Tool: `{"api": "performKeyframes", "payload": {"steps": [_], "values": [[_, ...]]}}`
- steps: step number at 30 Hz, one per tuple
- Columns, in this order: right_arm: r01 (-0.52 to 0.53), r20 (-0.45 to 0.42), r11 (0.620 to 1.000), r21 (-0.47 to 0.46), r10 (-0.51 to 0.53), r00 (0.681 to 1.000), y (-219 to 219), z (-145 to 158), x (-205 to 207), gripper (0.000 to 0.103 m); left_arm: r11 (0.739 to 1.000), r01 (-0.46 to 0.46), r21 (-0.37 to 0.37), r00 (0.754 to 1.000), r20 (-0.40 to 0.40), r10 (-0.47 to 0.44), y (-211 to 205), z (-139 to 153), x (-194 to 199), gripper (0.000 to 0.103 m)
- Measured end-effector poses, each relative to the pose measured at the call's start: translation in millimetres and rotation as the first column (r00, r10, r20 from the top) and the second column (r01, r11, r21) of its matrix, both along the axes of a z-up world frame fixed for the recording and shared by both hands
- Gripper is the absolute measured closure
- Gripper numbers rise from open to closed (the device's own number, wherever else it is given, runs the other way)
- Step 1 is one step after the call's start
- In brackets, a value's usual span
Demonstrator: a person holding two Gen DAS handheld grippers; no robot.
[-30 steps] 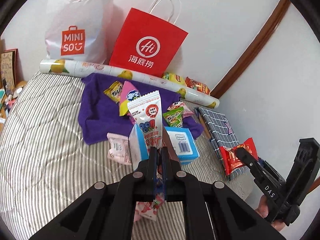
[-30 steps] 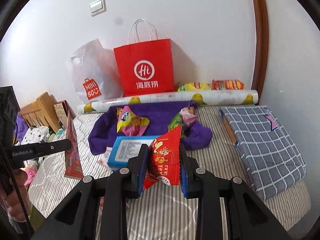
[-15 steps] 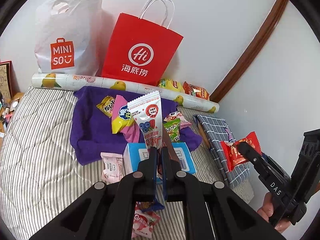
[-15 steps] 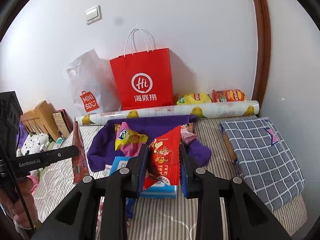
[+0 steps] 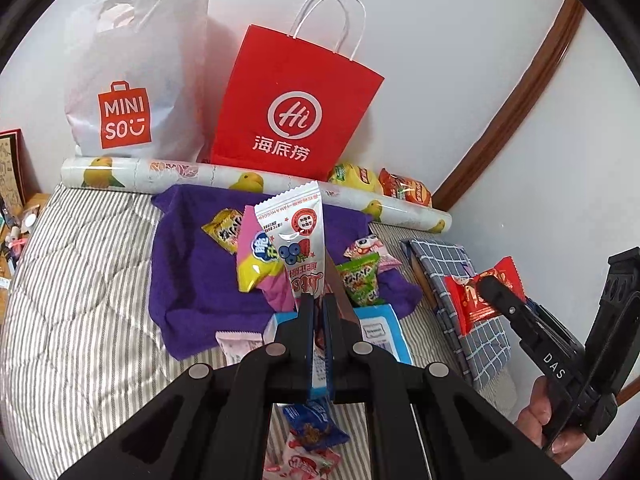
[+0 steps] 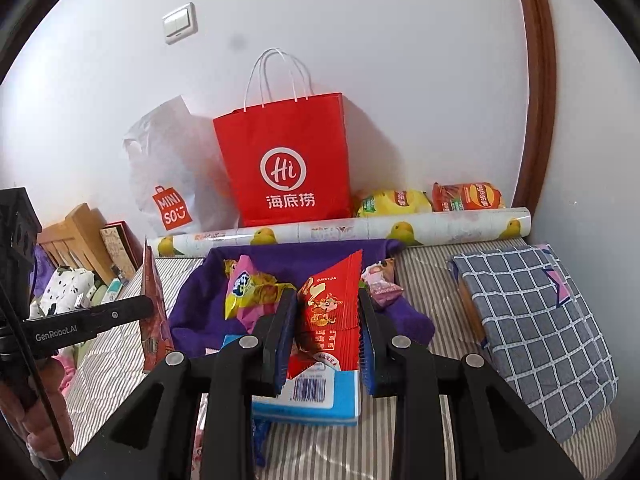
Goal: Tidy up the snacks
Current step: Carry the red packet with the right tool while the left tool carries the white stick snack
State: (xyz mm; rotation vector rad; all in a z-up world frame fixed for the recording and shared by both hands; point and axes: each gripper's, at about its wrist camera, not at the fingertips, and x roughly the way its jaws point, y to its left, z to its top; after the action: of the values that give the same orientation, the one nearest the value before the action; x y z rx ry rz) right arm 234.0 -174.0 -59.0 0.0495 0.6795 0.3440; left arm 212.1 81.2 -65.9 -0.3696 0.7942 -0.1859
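My left gripper [image 5: 316, 300] is shut on the lower end of a white snack packet [image 5: 298, 232] printed with blueberries, held upright above the striped bed. My right gripper [image 6: 327, 298] is shut on a red snack packet [image 6: 334, 280], also upright. In the left wrist view the right gripper [image 5: 494, 286] shows at the right edge with that red packet [image 5: 466, 300]. Several loose snacks lie on a purple cloth [image 5: 192, 272] ahead, among them a yellow and pink packet [image 5: 256, 258] and a green one [image 5: 358, 280]. A red paper bag [image 6: 286, 168] stands against the wall behind.
A white plastic bag [image 5: 132, 80] stands left of the red one. A lemon-print roll [image 6: 340, 234] lies along the wall, chip bags [image 6: 394, 202] behind it. A blue and white box [image 6: 316, 396] lies below my grippers. A folded plaid cloth [image 6: 532, 320] lies on the right.
Both grippers have moved forward toward the bags with their packets still held. The bags look bigger, and the blue box and loose snacks have slid lower in both views.
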Motion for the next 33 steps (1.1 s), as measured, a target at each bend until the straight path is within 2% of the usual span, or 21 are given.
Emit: {"api": "performKeyframes", "payload": {"steps": [12, 25, 33], "values": [[0.003, -0.011, 1.000, -0.015, -0.003, 1.000, 14, -8, 36, 0.075, 0.999, -0.035, 0.005, 0.999, -0.006, 0.035, 20, -1, 33, 0.098], [0.000, -0.055, 1.000, -0.009, 0.000, 0.998, 31, -32, 81, 0.075, 0.998, -0.051, 0.025, 0.998, -0.026, 0.052, 33, -7, 73, 0.098], [-0.014, -0.084, 1.000, 0.003, 0.014, 0.996, 46, -46, 112, 0.075, 0.996, -0.082, 0.028, 0.995, -0.055, 0.084, 39, -21, 97, 0.098]]}}
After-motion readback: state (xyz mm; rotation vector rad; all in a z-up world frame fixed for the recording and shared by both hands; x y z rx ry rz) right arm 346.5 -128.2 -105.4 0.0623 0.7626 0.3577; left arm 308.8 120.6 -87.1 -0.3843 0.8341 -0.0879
